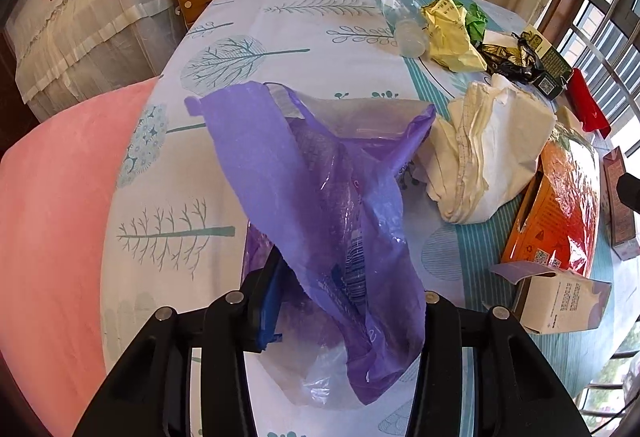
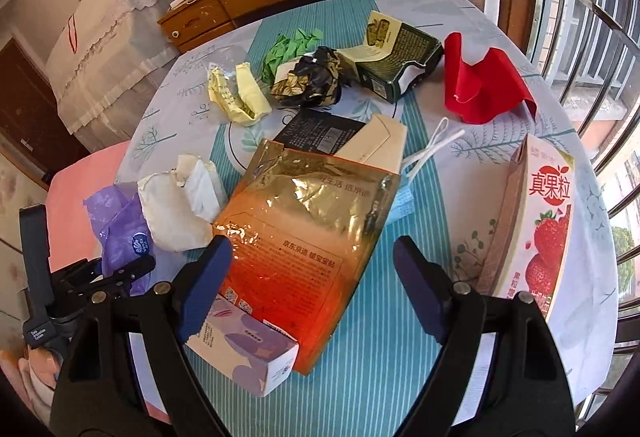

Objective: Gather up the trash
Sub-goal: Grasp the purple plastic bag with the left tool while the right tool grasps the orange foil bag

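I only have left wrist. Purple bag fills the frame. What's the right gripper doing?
Observer: The right gripper is open over the orange-and-gold foil pouch, holding nothing.
Operator: What's at the far right? It's cut off for me.
Observer: A strawberry carton lies beside the right gripper's fingers.
Operator: Anything under that pouch?
Observer: A blue face mask pokes out from under its edge, white ear loops trailing over the tablecloth.

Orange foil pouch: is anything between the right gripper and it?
Partly. A small purple-and-white box lies on the near corner of the orange foil pouch, under the right gripper; the rest is uncovered.
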Motion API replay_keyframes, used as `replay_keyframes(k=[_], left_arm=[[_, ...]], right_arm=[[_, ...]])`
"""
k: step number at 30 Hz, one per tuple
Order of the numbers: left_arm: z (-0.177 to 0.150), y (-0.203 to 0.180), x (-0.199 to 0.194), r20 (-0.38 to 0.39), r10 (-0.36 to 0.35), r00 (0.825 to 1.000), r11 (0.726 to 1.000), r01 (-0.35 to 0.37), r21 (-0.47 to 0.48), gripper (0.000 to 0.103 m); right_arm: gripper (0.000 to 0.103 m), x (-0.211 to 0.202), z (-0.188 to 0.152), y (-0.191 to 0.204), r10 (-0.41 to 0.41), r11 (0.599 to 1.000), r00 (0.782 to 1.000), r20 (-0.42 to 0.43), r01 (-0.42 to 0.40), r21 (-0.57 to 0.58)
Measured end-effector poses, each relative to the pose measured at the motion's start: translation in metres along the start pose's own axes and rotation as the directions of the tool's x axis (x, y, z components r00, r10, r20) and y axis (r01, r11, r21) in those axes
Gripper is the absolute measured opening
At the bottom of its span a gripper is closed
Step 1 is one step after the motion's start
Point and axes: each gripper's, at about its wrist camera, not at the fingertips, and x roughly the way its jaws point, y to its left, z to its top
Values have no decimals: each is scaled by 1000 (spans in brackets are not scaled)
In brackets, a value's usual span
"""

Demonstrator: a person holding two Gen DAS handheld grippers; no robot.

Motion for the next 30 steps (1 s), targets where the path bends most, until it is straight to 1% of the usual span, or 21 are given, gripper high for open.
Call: replay_keyframes(k=[2, 4, 6, 8, 10, 13, 15, 17, 19, 23, 27, 29, 30], left_arm=[[0, 0, 0, 2, 5, 1000, 1000, -5, -1, 42], [-1, 1, -1, 1, 2, 1000, 1000, -2, -6, 41], [0, 2, -1, -1, -3, 1000, 1000, 3, -13, 41], [0, 3, -1, -3, -3, 1000, 1000, 3, -16, 41], [-1, 3, -2, -5, -6, 1000, 1000, 6, -18, 41], [-1, 5, -3, -4, -21, 1000, 999, 21, -24, 41], [-2, 7, -3, -3, -35, 999, 999, 35, -30, 41], [-1, 9, -3, -4, -48, 999, 998, 48, -36, 41], [-2, 11, -4, -3, -59, 998, 997, 58, -41, 41], [-2, 11, -5, 2, -62, 998, 997, 62, -39, 41], [-3, 10, -5, 7, -62, 998, 998, 62, -28, 41], [-3, 11, -6, 8, -65, 998, 998, 65, -27, 39], [-4, 12, -6, 9, -67, 998, 997, 67, -29, 38]], right_arm=[[81, 5, -1, 11, 4, 1000, 1000, -24, -4, -3], [81, 15, -1, 24, -14, 1000, 999, -51, 14, -1], [81, 28, -1, 35, -44, 999, 995, -87, 45, 6], [81, 42, -1, 42, -58, 998, 990, -126, 62, 23], [81, 54, -1, 49, -109, 993, 982, -154, 115, 30], [83, 60, -1, 61, -168, 986, 978, -122, 170, 2], [87, 63, 0, 65, -182, 983, 978, -105, 183, 3], [89, 69, 2, 68, -202, 979, 973, -108, 205, 9], [92, 77, 2, 72, -233, 972, 965, -120, 234, 0], [94, 89, 0, 83, -306, 952, 945, -115, 302, -47], [94, 98, -3, 83, -350, 937, 924, -153, 346, -57], [93, 97, -5, 77, -337, 941, 930, -143, 334, -46], [86, 95, -6, 75, -336, 942, 932, -137, 334, -43]])
